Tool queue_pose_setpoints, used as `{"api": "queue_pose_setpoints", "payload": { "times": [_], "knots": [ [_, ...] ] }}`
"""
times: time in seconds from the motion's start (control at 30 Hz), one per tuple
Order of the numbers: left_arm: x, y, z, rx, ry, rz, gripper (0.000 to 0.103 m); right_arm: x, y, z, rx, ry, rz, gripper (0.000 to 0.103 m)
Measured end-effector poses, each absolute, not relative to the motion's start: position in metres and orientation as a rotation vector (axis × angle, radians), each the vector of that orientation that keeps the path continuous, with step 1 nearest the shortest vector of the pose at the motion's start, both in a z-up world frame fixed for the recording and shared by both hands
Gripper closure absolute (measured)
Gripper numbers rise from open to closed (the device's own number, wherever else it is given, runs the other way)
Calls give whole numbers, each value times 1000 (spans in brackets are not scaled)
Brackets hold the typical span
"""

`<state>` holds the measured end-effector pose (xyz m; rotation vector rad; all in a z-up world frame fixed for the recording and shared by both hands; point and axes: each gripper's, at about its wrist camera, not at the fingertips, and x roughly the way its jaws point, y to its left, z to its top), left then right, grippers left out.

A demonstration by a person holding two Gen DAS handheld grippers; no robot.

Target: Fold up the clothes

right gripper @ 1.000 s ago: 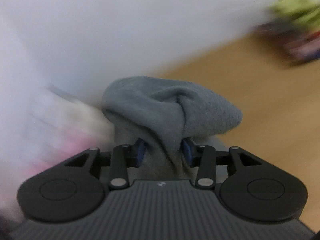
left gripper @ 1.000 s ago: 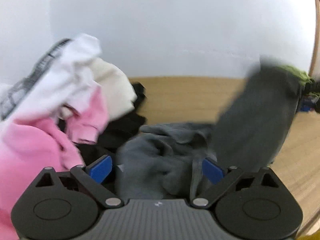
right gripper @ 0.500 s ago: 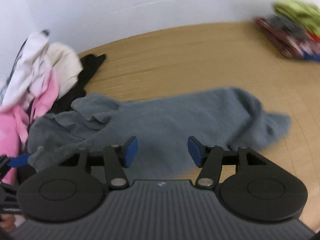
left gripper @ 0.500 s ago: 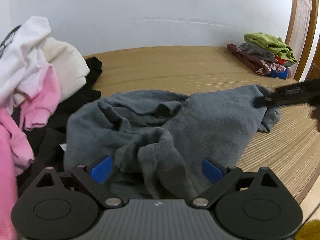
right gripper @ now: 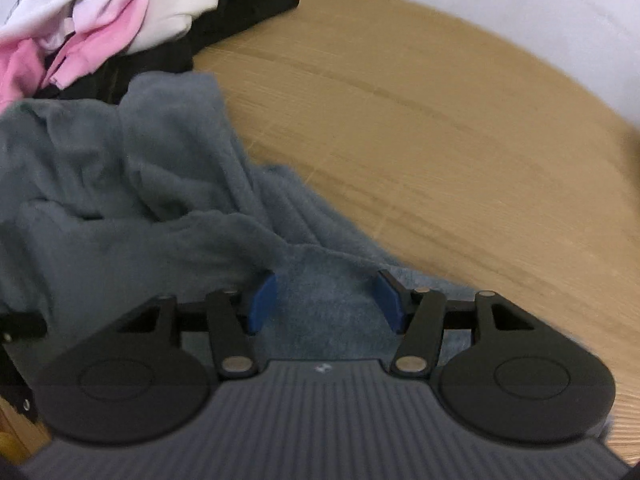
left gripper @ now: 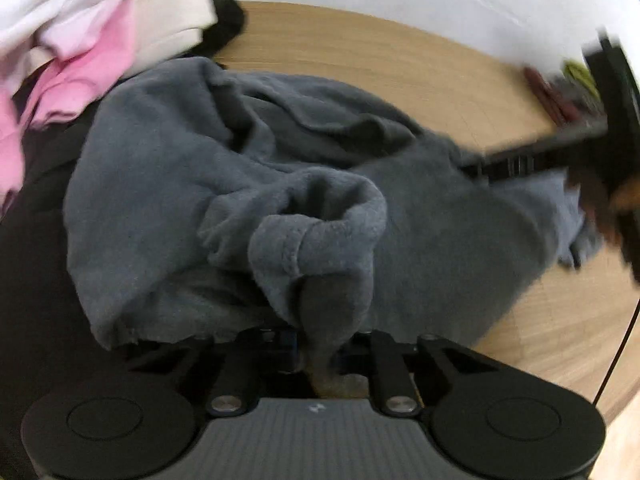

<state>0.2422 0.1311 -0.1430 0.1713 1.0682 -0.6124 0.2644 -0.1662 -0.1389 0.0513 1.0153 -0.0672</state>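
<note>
A crumpled grey fleece garment (left gripper: 168, 184) lies spread on the wooden table (left gripper: 400, 56). My left gripper (left gripper: 320, 350) is shut on a bunched fold of the grey garment at its near edge. In the right wrist view the same garment (right gripper: 120, 184) lies left and below. My right gripper (right gripper: 326, 300) is open, its blue pads (right gripper: 264, 296) low over the garment's right edge, with cloth between them. The right gripper also shows blurred at the right of the left wrist view (left gripper: 560, 152).
A heap of pink, white and cream clothes (left gripper: 80, 28) over a black garment (left gripper: 32, 264) lies at the left; it also shows in the right wrist view (right gripper: 100, 24). A folded stack (left gripper: 568, 88) sits at the far right. Bare table (right gripper: 440, 140) lies to the right.
My right gripper let go of the grey garment, which dropped flat on the table, then lowered open over its right edge. My left gripper closed on a fold at the near edge.
</note>
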Motion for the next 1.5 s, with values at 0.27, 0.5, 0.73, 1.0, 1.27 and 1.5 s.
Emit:
{"api": "queue_pose_setpoints", "payload": {
  "times": [0.27,0.5,0.73,1.0,1.27,1.5],
  "knots": [
    [196,94,-88,175,919,-661,89,209,-232,-61,361,688,49,100],
    [121,9,-37,227,785,-877,88,171,-310,60,397,389,119,98],
    [112,-7,-66,260,942,-721,79,148,-285,-34,-55,725,149,41],
    [120,5,-88,270,997,-694,44,138,-265,-122,-264,893,197,36],
    [95,-5,-94,400,883,-822,30,161,-263,-116,-249,879,55,29],
    [109,-5,-131,465,912,-838,29,174,-261,-138,-130,981,1,29]
  ]
}}
